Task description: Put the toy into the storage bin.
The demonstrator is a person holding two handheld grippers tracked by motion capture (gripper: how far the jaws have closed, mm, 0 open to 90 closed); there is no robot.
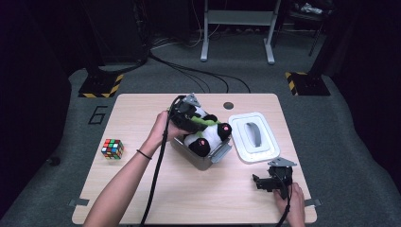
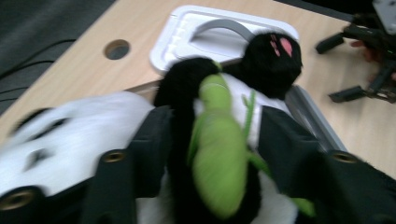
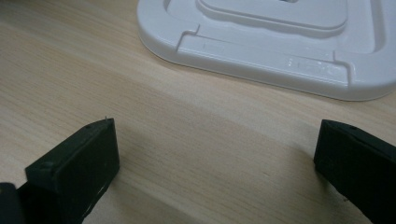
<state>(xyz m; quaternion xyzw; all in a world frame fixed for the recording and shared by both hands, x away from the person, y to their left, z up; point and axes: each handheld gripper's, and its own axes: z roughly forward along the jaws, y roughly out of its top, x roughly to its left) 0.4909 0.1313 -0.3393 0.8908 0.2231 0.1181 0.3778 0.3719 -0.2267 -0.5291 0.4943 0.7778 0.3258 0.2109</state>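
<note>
One panda plush (image 1: pixel 204 135) sits half inside the grey box (image 1: pixel 201 158), just left of the white lid (image 1: pixel 253 137) on the bench (image 1: pixel 142 189). I should press it deeper before letting go. My left gripper (image 2: pixel 219 154) stands half open astride the panda; my right gripper (image 3: pixel 215 154) hangs wide open, empty, near the lid.

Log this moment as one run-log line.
left gripper: open, jaws astride panda plush | plush: in grey bin | right gripper: open, over table | white lid: beside bin
</note>
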